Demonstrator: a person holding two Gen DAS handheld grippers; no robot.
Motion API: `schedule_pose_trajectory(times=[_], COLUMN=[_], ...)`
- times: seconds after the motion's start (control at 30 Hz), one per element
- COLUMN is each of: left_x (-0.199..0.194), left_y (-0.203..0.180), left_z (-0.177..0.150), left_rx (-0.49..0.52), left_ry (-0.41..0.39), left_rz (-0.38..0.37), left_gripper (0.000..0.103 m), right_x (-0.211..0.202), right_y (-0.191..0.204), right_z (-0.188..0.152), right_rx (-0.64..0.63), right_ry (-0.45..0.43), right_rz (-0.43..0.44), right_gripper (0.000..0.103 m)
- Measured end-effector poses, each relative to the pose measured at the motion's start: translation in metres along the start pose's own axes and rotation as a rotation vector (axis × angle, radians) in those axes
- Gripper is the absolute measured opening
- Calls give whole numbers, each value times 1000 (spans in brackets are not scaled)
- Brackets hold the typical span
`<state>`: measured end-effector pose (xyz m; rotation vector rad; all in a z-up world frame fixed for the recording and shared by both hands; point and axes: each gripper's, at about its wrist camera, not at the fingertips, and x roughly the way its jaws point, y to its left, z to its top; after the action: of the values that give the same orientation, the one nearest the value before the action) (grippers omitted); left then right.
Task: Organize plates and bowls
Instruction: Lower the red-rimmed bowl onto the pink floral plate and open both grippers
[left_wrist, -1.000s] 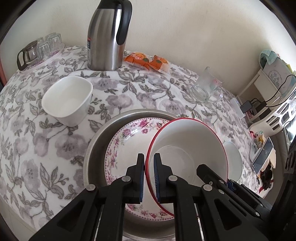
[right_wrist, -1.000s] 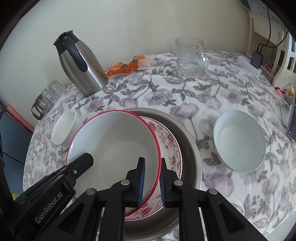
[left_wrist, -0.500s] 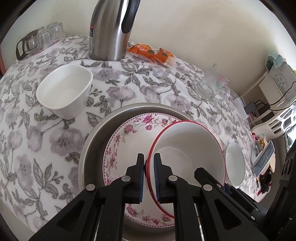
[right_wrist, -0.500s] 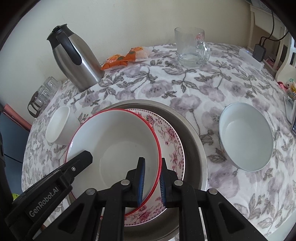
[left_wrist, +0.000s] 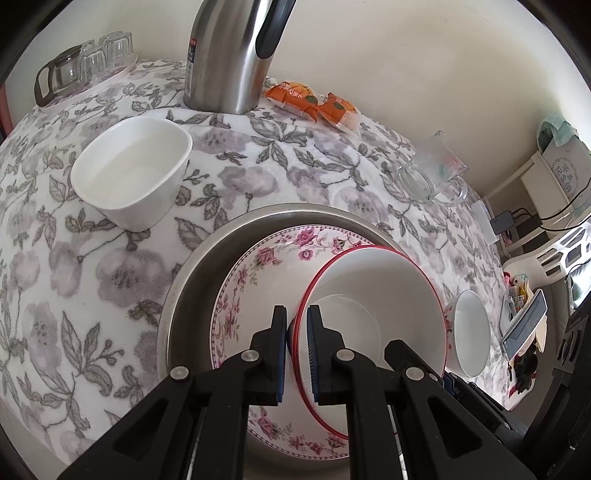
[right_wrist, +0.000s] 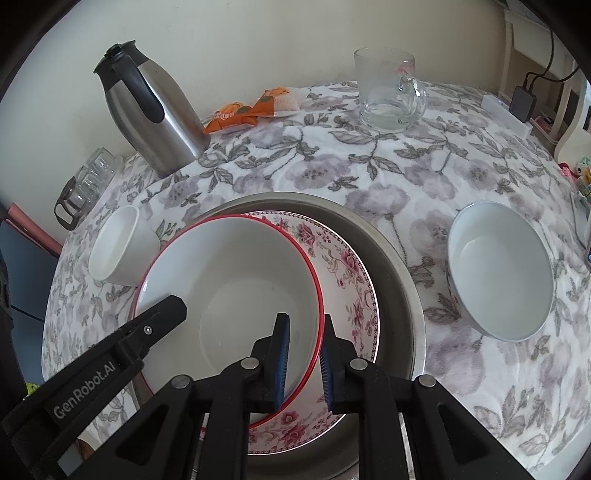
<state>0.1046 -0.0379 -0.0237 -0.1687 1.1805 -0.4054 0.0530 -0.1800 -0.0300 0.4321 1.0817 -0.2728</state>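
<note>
**Red-rimmed bowl gripped on both sides above the floral plate**

Both grippers pinch the red-rimmed bowl (right_wrist: 229, 295) by its rim. The left gripper (left_wrist: 297, 347) has its jaws closed on the bowl's left edge, one finger inside and one outside the wall; the right gripper (right_wrist: 304, 354) is clamped the same way on the right edge. The bowl sits over the floral plate (left_wrist: 258, 273), offset toward the plate's right side in the left wrist view, and the plate lies inside the metal basin (right_wrist: 395, 280). Whether the bowl's foot rests on the plate or hangs just above it cannot be told from these views.

The step in hand looks like stacking: seating the large bowl in the nest of plate and basin. Next, the move probably calls for centring the bowl on the plate, settling it flat, then opening both sets of jaws together so neither side tips it.

Two pieces wait outside the stack: a square white bowl (left_wrist: 133, 170) to the left of the basin and a round white bowl (right_wrist: 500, 269) to its right, both on the floral tablecloth (right_wrist: 369, 173). A steel thermos (right_wrist: 151, 110) and a glass mug (right_wrist: 388, 92) stand farther back, well clear.
</note>
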Motion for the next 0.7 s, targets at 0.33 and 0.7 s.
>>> schedule_pose_trajectory(times=[0.33,0.7], left_x=[3,-4], left_y=[5,5], left_z=[1,2], left_rx=[-44,-42], left_ry=[20,10], left_rz=[-36,-28], left_gripper=[10,14], right_x=[2,-4], right_y=[-4,-8], right_z=[1,2], right_rx=[22,27], right_ry=[10,4], right_rz=[25,19], right_gripper=[20,20])
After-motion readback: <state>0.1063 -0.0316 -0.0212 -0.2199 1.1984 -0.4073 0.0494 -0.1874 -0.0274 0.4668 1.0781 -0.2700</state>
